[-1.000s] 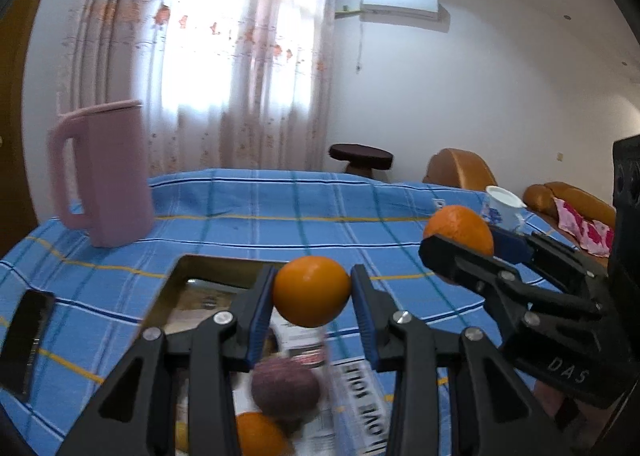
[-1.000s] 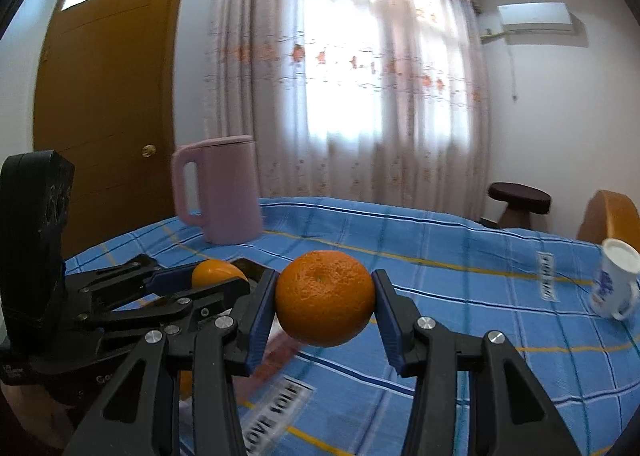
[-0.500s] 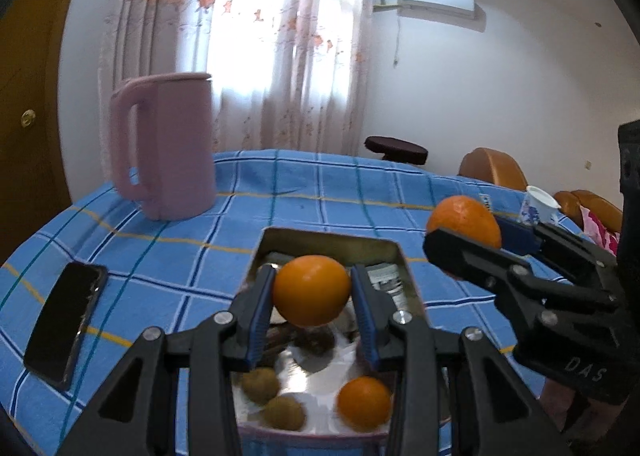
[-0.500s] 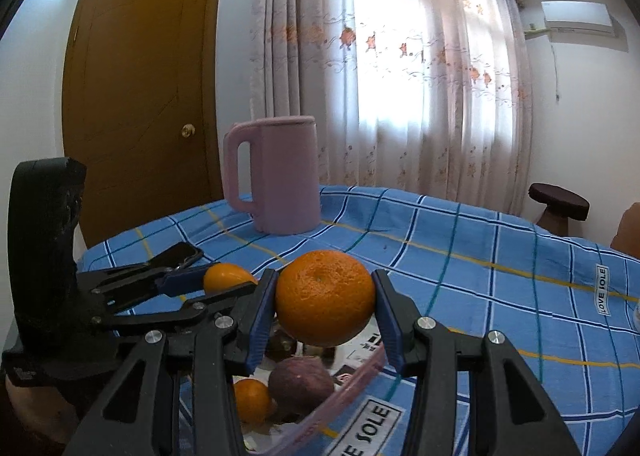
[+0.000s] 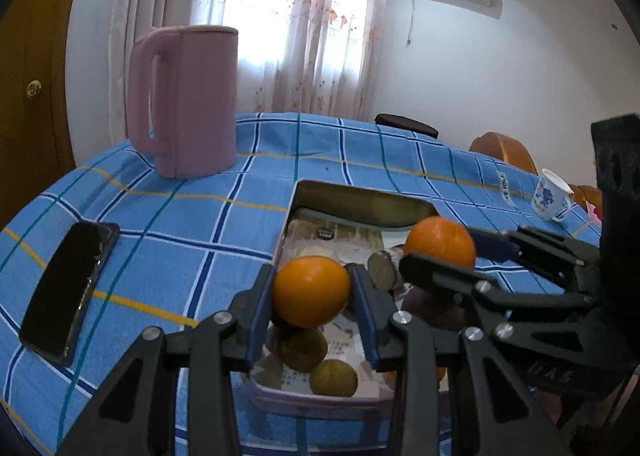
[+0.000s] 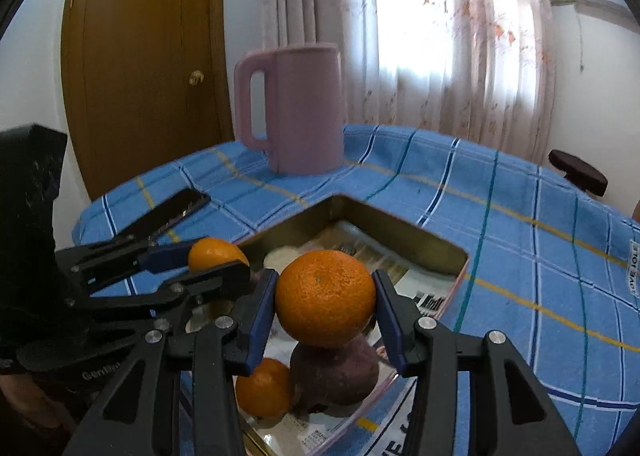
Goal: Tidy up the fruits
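Left wrist view: the left gripper (image 5: pixel 312 298) grasps an orange (image 5: pixel 311 291) over the tin tray (image 5: pixel 362 197); the right gripper (image 6: pixel 325 302) clamps a larger orange (image 6: pixel 325 298) above that tray too.

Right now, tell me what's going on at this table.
A person is sorting fruit with two handheld grippers. The left gripper is shut on an orange, and the right gripper is shut on a second orange. Both hang over the metal tin on the blue checked tablecloth, which already holds an orange, a dark purple fruit and some brownish fruits. Neither orange is released.
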`<act>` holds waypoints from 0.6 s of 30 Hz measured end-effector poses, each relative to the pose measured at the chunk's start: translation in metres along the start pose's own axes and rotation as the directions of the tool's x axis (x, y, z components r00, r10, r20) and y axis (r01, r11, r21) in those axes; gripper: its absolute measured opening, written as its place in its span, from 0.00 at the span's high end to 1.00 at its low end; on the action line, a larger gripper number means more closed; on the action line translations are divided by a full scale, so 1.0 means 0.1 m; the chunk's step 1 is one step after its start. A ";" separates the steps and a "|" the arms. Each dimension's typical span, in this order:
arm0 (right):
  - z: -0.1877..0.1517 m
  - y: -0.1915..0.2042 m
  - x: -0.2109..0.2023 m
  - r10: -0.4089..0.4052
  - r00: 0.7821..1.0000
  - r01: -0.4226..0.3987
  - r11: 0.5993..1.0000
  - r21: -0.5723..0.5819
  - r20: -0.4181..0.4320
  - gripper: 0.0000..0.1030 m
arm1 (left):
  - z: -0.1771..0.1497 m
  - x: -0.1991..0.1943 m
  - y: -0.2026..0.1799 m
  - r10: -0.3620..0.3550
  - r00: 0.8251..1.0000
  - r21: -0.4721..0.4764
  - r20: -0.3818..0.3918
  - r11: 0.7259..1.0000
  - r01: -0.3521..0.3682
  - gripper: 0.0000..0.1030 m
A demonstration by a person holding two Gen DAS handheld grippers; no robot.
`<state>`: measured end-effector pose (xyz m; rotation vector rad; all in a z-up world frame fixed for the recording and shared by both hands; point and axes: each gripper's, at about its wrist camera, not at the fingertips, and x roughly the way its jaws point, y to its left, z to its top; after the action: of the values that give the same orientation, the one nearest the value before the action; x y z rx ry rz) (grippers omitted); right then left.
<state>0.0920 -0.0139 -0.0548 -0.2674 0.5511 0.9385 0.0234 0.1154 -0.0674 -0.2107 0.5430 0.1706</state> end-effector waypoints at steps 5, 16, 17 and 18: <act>-0.01 -0.02 0.00 0.003 1.000 -0.003 1.000 0.003 -0.012 0.51 | -0.01 -0.01 0.00 -0.005 1.000 -0.004 -0.010 1.000 0.005 0.61; 0.03 -0.03 -0.28 -0.001 0.999 0.001 1.000 0.001 0.052 0.34 | 0.05 -0.38 0.06 0.015 0.996 -0.026 0.092 1.000 -0.013 0.31; 0.02 -0.03 -0.31 -0.016 0.998 0.016 1.000 -0.003 0.056 0.34 | 0.06 -0.40 0.06 0.014 0.995 -0.026 0.096 1.000 -0.011 0.28; 0.02 -0.03 -0.34 -0.037 0.997 0.037 0.999 -0.008 0.061 0.34 | 0.07 -0.42 0.05 0.013 0.995 -0.027 0.101 1.000 -0.010 0.25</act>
<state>0.0795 -0.0387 -0.0340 -0.2552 0.4843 0.9107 -0.0091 0.1177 -0.0403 -0.2231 0.4412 0.1984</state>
